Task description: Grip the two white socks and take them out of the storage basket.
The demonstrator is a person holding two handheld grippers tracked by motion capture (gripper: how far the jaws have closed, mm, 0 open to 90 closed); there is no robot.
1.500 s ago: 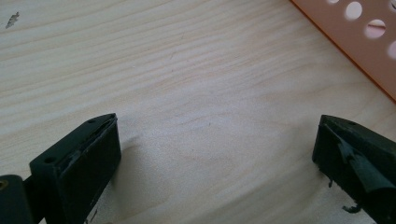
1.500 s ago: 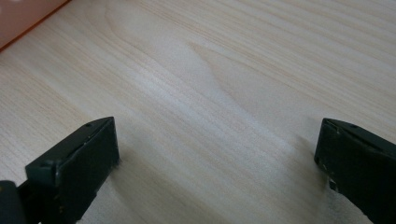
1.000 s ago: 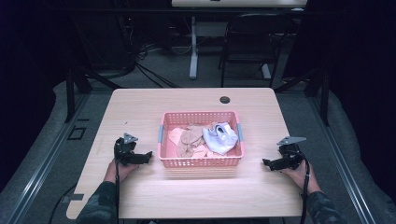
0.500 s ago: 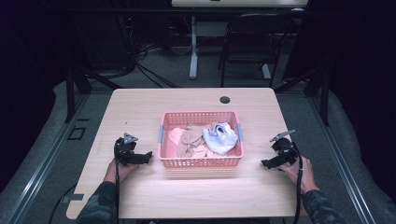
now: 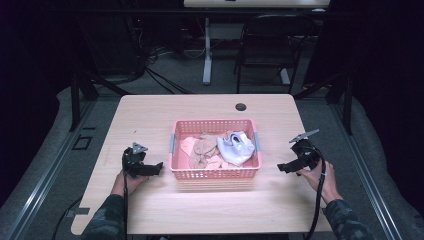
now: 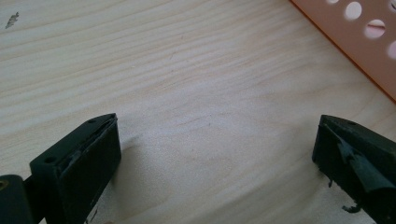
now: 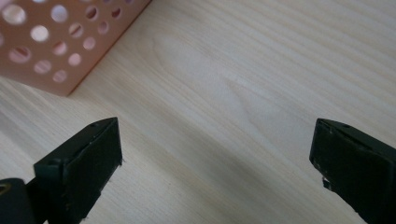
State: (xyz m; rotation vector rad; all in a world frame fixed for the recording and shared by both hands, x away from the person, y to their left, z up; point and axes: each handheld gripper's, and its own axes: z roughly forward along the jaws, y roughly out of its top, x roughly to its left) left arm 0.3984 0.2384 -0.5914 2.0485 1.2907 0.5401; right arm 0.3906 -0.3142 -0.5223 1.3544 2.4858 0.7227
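Observation:
A pink perforated basket [image 5: 215, 173] stands mid-table with beige cloth [image 5: 204, 150] and a white-blue cloth [image 5: 236, 148] inside. My left gripper [image 5: 157, 168] rests on the wood just left of the basket, jaws wide open over bare table [image 6: 210, 121], with the basket wall [image 6: 369, 51] at the upper right of its view. My right gripper [image 5: 281, 168] is held right of the basket, tilted, open with nothing between its jaws [image 7: 215, 154]. The basket corner [image 7: 51, 51] shows at the upper left of the right gripper view.
A round black grommet [image 5: 241, 107] sits near the table's far edge. Bare wood [image 5: 150, 115] lies around the basket on all sides. Beyond the table stand a chair [image 5: 270, 45] and desk legs on a grey floor.
My right gripper has shifted left toward the basket and tilted, its grey plate lifting. The left gripper has stayed put.

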